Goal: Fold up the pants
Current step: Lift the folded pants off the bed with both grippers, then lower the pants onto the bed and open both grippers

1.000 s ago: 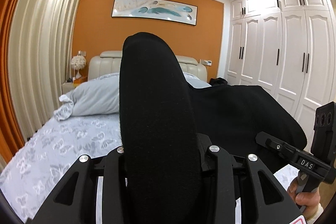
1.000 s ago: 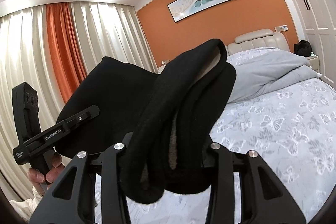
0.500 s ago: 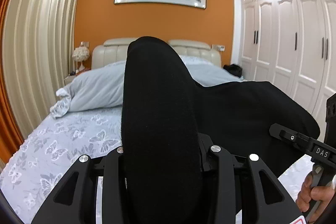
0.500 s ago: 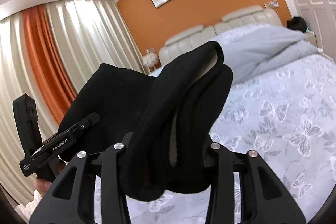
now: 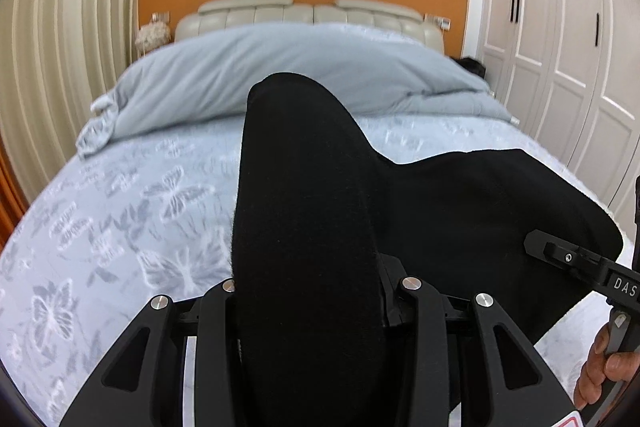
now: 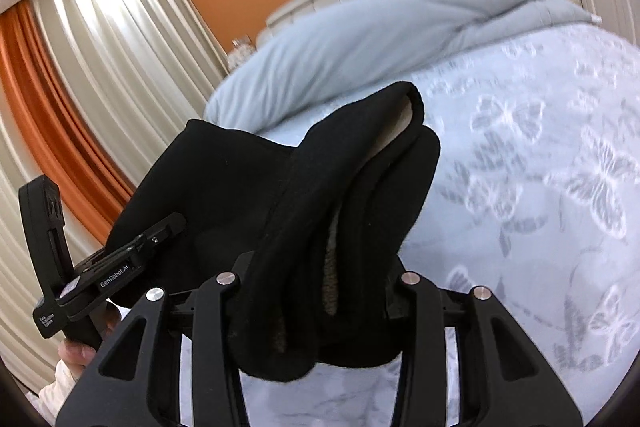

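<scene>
Both grippers are up over the bed, each clamped on a bunched end of the thick black fleece-lined pants (image 5: 304, 211): the left gripper (image 5: 308, 291) pinches a rounded fold, the right gripper (image 6: 316, 287) squeezes a doubled edge showing pale lining. The cloth spans between them, held above the pale blue butterfly-print bedspread (image 5: 132, 203). It looks like the carry-and-lay step; next, lower both ends together, keeping the span taut so it lands flat.
</scene>
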`<state>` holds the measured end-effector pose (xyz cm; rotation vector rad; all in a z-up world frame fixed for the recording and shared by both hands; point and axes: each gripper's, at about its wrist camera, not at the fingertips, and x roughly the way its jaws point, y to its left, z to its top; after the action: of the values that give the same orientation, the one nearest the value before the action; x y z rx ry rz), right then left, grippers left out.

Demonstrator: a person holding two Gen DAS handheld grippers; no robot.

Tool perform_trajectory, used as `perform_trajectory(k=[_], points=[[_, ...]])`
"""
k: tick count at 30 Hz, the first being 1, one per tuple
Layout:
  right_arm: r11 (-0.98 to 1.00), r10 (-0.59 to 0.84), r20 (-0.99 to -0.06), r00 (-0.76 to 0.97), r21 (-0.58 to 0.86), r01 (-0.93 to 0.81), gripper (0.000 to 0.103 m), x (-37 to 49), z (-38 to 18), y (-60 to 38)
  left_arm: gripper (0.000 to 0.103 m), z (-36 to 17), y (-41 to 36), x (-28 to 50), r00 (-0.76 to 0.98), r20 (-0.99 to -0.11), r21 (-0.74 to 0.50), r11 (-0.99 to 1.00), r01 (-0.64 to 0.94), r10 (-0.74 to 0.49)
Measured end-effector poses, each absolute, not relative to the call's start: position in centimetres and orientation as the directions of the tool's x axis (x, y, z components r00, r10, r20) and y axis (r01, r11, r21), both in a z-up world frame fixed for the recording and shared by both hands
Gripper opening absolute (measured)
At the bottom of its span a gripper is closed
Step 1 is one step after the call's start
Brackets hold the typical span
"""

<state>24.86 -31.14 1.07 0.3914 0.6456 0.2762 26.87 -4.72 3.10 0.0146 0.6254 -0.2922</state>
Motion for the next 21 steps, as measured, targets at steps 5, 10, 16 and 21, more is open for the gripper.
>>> perform_trajectory(k=[5,10,16,21], points=[[0.89,0.372,-0.577,0.727,0.444,-0.103,0.038,26.1,-3.5,-31.6,0.037,-0.5,-5.1,28.0,0.739,-0.625,-0.074,0.961,0.268,-0.254],[0.907,0.352,-0.619,0.702,0.412,-0.092,0.041,26.3,-6.7,-31.3,0.037,-4.0,-5.0,28.6,0.711,-0.663,-0.069,0.964,0.255,-0.236],[0.9,0.37,-0.643,0.67,0.428,-0.085,0.062,26.5,-7.9,-32.1,0.047,-7.0,-3.5,28.8,0.696,-0.676,-0.098,0.965,0.243,-0.244],[0.931,0.23,-0.588,0.775,0.365,0.0,0.064,24.9,-3.6,-34.4,0.047,-4.7,1.2,27.3,0.715,-0.6,-0.265,0.933,0.244,-0.358]])
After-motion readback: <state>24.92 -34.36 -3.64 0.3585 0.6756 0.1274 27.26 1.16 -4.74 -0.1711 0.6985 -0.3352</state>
